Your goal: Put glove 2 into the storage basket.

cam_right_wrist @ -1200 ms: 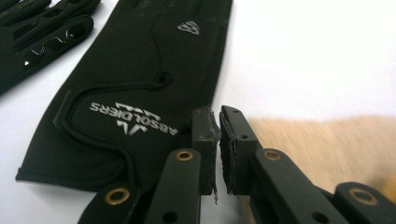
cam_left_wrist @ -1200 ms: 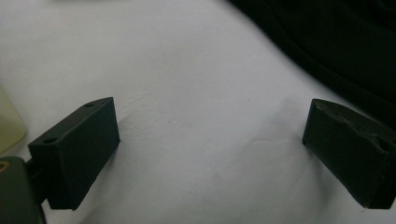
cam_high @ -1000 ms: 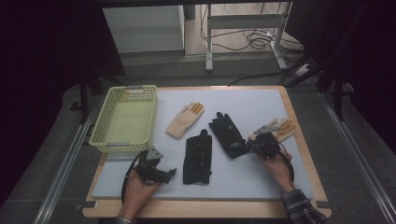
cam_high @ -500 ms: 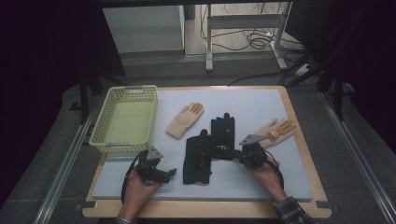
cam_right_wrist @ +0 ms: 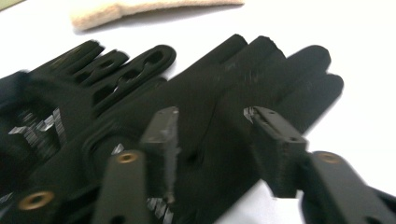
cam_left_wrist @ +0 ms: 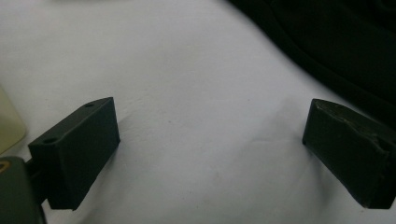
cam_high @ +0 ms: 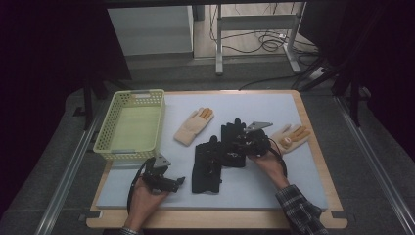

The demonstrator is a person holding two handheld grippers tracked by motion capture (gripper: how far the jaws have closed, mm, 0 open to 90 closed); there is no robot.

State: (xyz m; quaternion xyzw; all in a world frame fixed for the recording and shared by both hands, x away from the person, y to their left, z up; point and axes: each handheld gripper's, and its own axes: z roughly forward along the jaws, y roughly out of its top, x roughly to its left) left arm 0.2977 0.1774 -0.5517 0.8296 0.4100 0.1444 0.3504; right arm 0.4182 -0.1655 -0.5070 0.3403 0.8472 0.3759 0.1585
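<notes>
Two black gloves lie side by side mid-mat: one [cam_high: 206, 166] nearer me, the other [cam_high: 233, 131] farther right. My right gripper [cam_high: 238, 145] hovers over the farther one. In the right gripper view its jaws [cam_right_wrist: 217, 140] have just been opening and stand apart above that black glove [cam_right_wrist: 224, 93], pinching nothing. A beige glove with orange fingertips [cam_high: 195, 125] lies left of them, and its match [cam_high: 292, 136] lies to the right. My left gripper [cam_high: 179, 181] rests open near the front of the mat. In its own view the gripper [cam_left_wrist: 210, 149] spans bare white mat [cam_left_wrist: 201, 93].
A pale yellow-green basket [cam_high: 113, 147] stands at the mat's left edge, just beyond the left gripper. The nearer black glove's edge [cam_left_wrist: 336, 42] shows beyond the left jaws. The wooden table rim [cam_high: 215, 219] runs along the front. Metal rails flank the table.
My right gripper has travelled left, away from the right-hand beige glove, to above the black glove, and its jaws have opened. The left gripper has stayed where it was.
</notes>
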